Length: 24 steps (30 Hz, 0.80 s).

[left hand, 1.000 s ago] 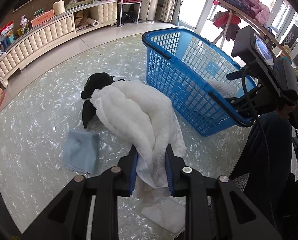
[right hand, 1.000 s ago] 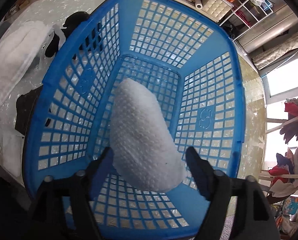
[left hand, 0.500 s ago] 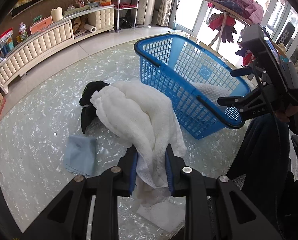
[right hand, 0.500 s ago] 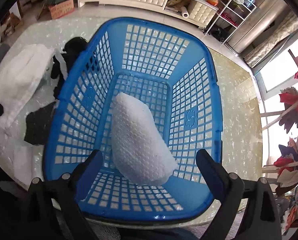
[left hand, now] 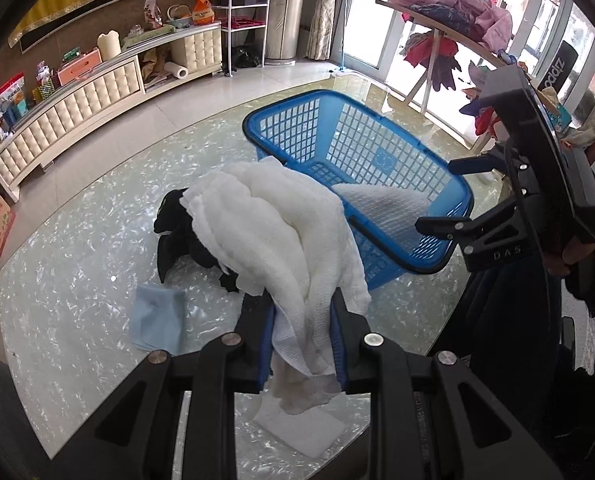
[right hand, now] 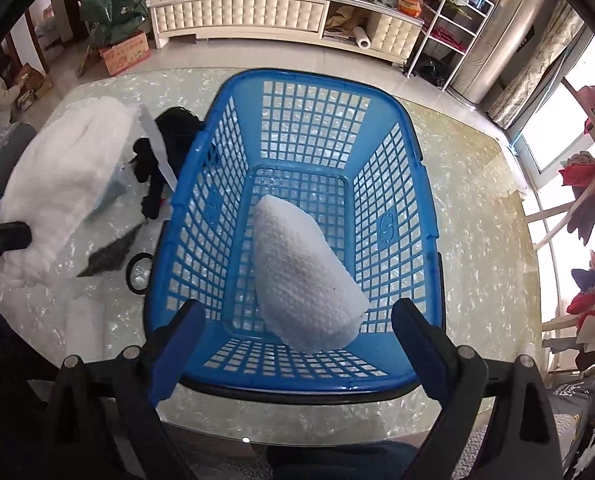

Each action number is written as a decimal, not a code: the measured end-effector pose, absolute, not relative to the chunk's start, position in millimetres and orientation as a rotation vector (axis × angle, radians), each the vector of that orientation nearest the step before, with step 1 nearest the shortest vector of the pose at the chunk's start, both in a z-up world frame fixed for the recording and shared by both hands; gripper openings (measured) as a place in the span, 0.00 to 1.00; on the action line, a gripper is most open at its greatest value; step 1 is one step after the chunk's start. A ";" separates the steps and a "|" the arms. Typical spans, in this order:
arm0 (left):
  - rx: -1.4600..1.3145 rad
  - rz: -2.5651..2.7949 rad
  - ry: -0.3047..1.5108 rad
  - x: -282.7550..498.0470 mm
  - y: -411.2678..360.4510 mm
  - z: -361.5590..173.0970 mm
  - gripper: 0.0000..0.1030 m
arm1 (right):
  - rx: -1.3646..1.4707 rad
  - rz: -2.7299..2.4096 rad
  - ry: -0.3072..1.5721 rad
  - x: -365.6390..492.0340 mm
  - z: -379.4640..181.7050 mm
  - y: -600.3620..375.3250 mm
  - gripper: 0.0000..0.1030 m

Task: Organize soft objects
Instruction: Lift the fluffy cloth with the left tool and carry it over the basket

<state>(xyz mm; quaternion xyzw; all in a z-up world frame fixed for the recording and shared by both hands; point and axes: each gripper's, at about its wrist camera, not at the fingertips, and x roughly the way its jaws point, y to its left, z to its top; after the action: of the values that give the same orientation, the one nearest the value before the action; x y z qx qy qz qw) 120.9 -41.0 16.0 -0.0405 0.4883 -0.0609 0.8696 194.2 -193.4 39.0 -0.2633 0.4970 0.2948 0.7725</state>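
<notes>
- The left claw [left hand: 302,340] is clamped on a large white cloth [left hand: 273,224], its blue-padded fingers [left hand: 266,344] pressing the fabric from both sides; the bulk of the cloth billows out ahead of the claw and a loose end hangs below it
- Just beyond that cloth, ahead and slightly left of the left claw, lies a black garment [left hand: 177,232] on the counter [left hand: 69,264]
- A light blue cloth [left hand: 157,322] lies flat on the counter to the left of the left claw, and a small white cloth [left hand: 301,430] lies beneath it
- The right claw [right hand: 297,344] is spread wide and holds nothing, poised above the near rim of the blue basket [right hand: 417,184]
- A folded white textured towel [right hand: 301,276] lies inside the basket, on its floor, just ahead of the right claw and between its fingers in that view
- The large white cloth [right hand: 57,184] shows well to the left of the right claw, outside the basket
</notes>
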 end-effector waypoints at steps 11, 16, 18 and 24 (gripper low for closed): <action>-0.038 -0.122 0.986 137.4 -53.6 51.7 0.22 | -0.507 0.637 1.086 199.9 46.8 -206.6 0.91; -0.031 -0.117 0.966 151.2 -55.6 67.4 0.22 | -0.485 0.637 1.084 204.1 50.1 -212.6 0.91; -0.020 -0.121 0.967 157.0 -58.8 69.4 0.22 | -0.475 0.638 1.085 205.7 49.6 -214.3 0.91; 0.000 -0.144 0.983 176.4 -70.0 64.4 0.22 | -0.447 0.641 1.098 212.0 45.1 -221.1 0.91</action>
<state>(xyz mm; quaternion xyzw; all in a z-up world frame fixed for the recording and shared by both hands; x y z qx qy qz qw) 176.4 -70.0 64.4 0.0001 0.4715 -0.0692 0.8791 212.0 -221.1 45.1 -0.2069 0.5085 0.2970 0.7813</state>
